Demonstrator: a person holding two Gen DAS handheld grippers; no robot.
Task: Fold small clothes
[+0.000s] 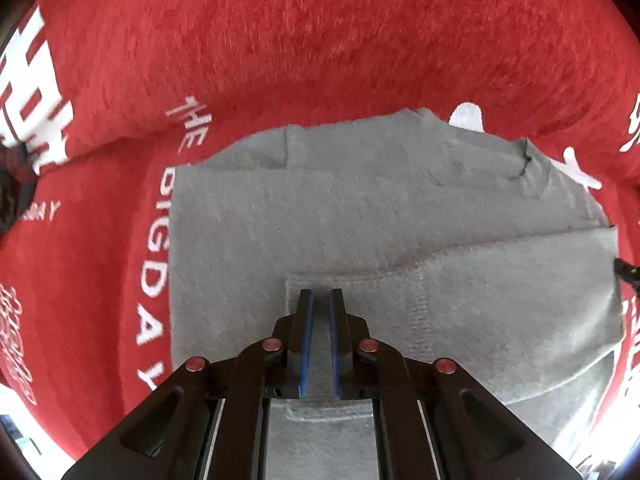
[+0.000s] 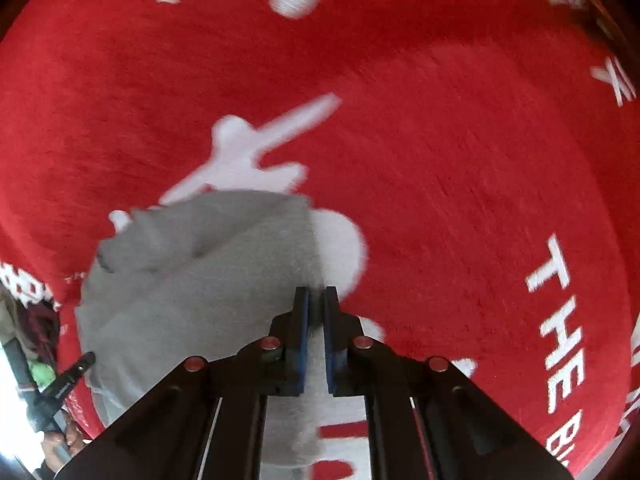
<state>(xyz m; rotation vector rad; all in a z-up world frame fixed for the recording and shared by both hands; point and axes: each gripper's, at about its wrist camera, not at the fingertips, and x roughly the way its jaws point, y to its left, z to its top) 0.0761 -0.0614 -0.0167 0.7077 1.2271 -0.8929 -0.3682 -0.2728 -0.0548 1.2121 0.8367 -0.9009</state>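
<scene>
Left claw [image 1: 321,294]: nearly closed, its blue pads standing a narrow slot apart with grey fabric seen in that slot; the pads appear to pinch a hemmed edge of the cloth, pointing steeply down at it.
Right claw [image 2: 316,292]: nearly closed as well, a thin gap between the pads; the right-hand edge of the grey cloth runs into that gap, though blur keeps me from telling whether the pads really press on it.
Grey garment [image 1: 360,208]: small, fleecy, spread flat ahead of the left claw and to both sides of it; a stitched seam runs across just beyond the left claw's tips, and a folded layer lies to the right of them. In the right wrist view the same grey garment [image 2: 192,280] lies mostly to the left of the claw, bunched and creased at its far end.
Red cloth [image 1: 320,40]: a plush red cover with white lettering, under the garment and filling the view all round both claws; what it covers cannot be told.
Lettering: "THE BIG DAY" [image 1: 158,240] runs along the left side of the garment, left of the left claw; large white characters [image 2: 248,152] lie beyond the right claw.
Other claw in sight: a dark tip [image 2: 76,372] shows at the lower left of the right claw's view, at the garment's edge.
</scene>
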